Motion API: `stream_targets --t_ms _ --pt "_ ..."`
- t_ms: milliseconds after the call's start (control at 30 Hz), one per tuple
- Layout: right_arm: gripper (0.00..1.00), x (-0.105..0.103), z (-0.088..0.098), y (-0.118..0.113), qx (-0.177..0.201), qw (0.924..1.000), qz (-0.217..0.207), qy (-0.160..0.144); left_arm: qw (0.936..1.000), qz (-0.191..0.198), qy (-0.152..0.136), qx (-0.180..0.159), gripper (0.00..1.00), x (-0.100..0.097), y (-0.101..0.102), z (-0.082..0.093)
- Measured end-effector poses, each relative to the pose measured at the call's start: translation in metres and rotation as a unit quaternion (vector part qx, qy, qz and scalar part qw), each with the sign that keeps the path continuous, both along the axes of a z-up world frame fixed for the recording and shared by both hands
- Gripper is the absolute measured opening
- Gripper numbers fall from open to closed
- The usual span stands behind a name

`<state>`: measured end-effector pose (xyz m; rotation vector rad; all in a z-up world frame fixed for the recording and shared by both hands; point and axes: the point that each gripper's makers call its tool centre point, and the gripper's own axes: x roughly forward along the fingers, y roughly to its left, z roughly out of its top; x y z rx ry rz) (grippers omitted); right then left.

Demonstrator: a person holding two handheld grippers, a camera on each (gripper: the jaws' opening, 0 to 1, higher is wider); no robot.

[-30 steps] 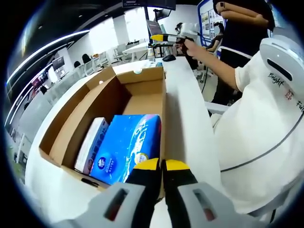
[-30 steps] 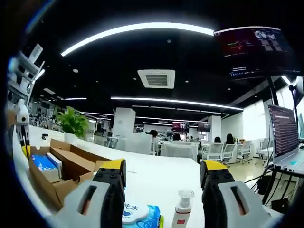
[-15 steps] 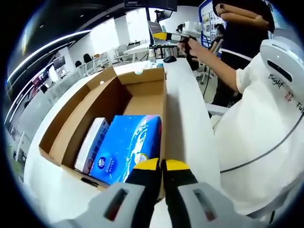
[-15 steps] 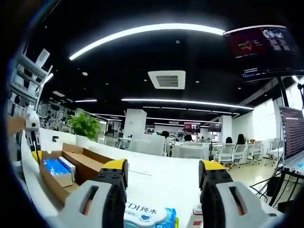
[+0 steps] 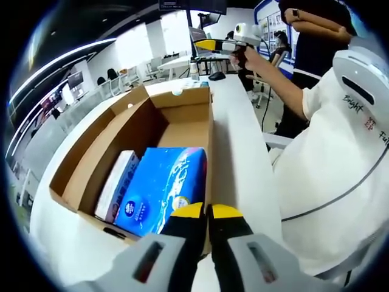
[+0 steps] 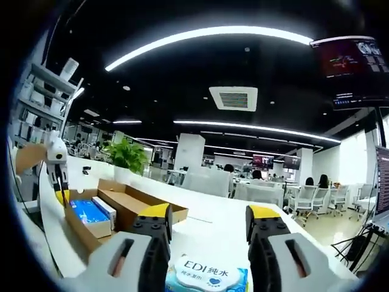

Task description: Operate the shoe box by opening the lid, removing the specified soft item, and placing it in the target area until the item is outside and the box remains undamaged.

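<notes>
From the left gripper view I see my left gripper (image 5: 207, 212) with its yellow-tipped jaws pressed together, nothing between them, sitting at the near edge of the open box (image 5: 124, 131). The box is brown cardboard, its flaps folded outward, and it stands on a white table (image 5: 234, 134). Inside, at the near end, lies a blue pack (image 5: 164, 185) with a white pack (image 5: 118, 182) just beside it on the left; the far half of the box floor is bare. To the right of the table I see my own white shirt (image 5: 331, 164), and my arm reaches out above the far end of the table holding the right gripper (image 5: 206, 46), seen from the side. In the right gripper view, the right gripper (image 6: 208, 219) has its jaws spread wide apart and holds nothing. Below and between them a wipes pack (image 6: 208, 275) lies on the table, white label on top with blue edges. Further off to the left I see the box (image 6: 115, 207) again with the blue pack (image 6: 88, 211) in it, and the left gripper (image 6: 58, 167) standing over its left end. A green plant (image 6: 129, 161) stands behind the box, with desks and chairs beyond.
</notes>
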<state>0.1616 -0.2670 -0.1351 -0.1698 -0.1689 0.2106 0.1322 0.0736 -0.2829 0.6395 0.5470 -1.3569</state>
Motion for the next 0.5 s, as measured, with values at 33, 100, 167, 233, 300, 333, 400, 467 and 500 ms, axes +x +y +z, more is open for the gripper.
stream_targets --t_ms 33,100,167,233,300,333,400,467,500 --pt "0.49 0.000 0.000 0.002 -0.001 1.0000 0.000 0.002 1.0000 0.001 0.001 0.000 0.02 0.000 0.000 0.000" --pt "0.49 0.000 0.000 0.006 -0.006 0.9999 0.003 0.007 1.0000 0.004 0.002 -0.001 0.02 0.000 0.000 0.000" --pt "0.48 0.001 -0.003 0.009 -0.010 0.9998 0.006 0.018 1.0000 0.006 0.004 -0.002 0.02 0.000 0.000 0.000" --pt "0.47 0.001 -0.004 0.011 -0.015 0.9997 0.010 0.018 1.0000 0.002 0.002 -0.003 0.02 0.000 -0.001 0.000" --pt "0.40 0.001 -0.005 0.014 -0.015 0.9995 0.016 0.021 1.0000 0.000 0.001 -0.004 0.02 0.000 -0.001 0.000" --pt "0.38 0.000 -0.006 0.019 -0.015 0.9991 0.030 0.024 1.0000 -0.002 0.000 -0.005 0.02 0.000 -0.001 0.000" --pt "0.39 0.000 -0.008 0.025 0.005 0.9983 0.049 0.032 1.0000 -0.003 -0.001 -0.005 0.02 0.000 -0.001 0.000" --pt "0.44 0.000 -0.007 0.030 0.011 0.9976 0.062 0.030 1.0000 -0.003 -0.002 -0.005 0.02 -0.001 -0.001 0.000" --pt "0.45 0.000 -0.005 0.035 0.014 0.9969 0.073 0.026 1.0000 -0.002 -0.001 -0.005 0.02 0.000 -0.001 0.000"
